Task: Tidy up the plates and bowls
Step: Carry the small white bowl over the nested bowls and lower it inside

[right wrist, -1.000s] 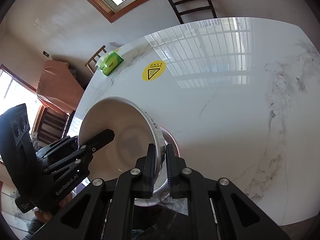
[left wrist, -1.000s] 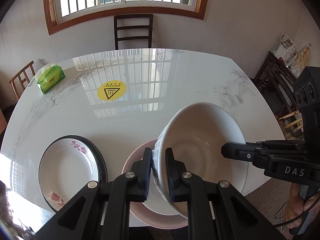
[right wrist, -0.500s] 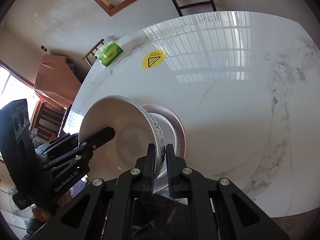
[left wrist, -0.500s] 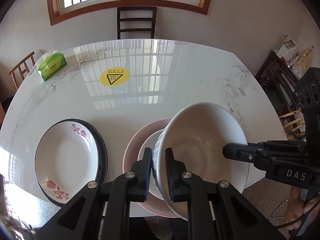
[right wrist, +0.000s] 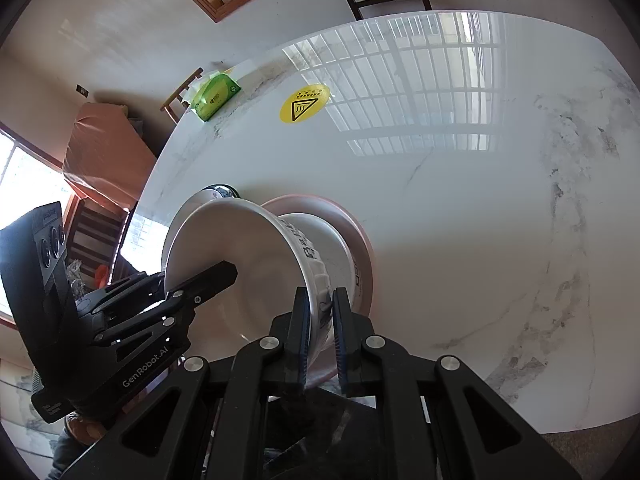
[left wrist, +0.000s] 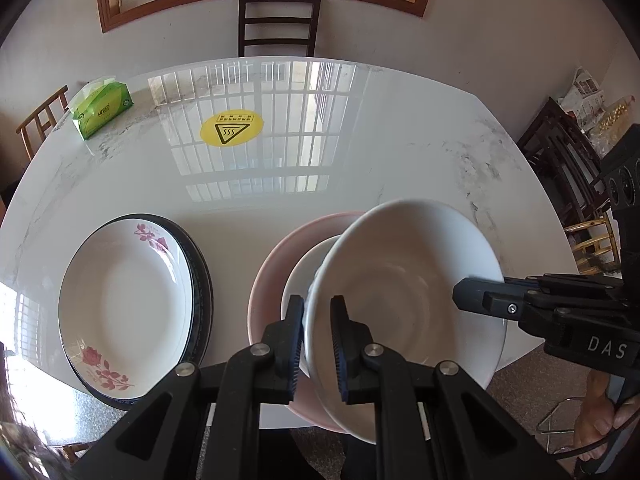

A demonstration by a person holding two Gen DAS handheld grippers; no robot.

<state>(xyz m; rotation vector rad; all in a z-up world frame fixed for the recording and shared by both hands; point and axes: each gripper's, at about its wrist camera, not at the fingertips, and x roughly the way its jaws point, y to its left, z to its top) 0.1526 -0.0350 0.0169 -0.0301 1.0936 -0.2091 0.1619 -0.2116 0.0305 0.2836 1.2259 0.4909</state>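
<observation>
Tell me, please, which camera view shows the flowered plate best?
The left wrist view: the flowered plate lies fully visible there, stacked on a dark-rimmed plate. In the right wrist view the bowl hides nearly all of it.

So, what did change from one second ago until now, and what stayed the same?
The big white bowl, gripped at opposite rims by the left tool and the right tool, has come down closer over the smaller white bowl sitting in the pink bowl. Nothing was released or newly gripped. The flowered plate, tissue pack and yellow sticker stayed where they were on the table.
</observation>
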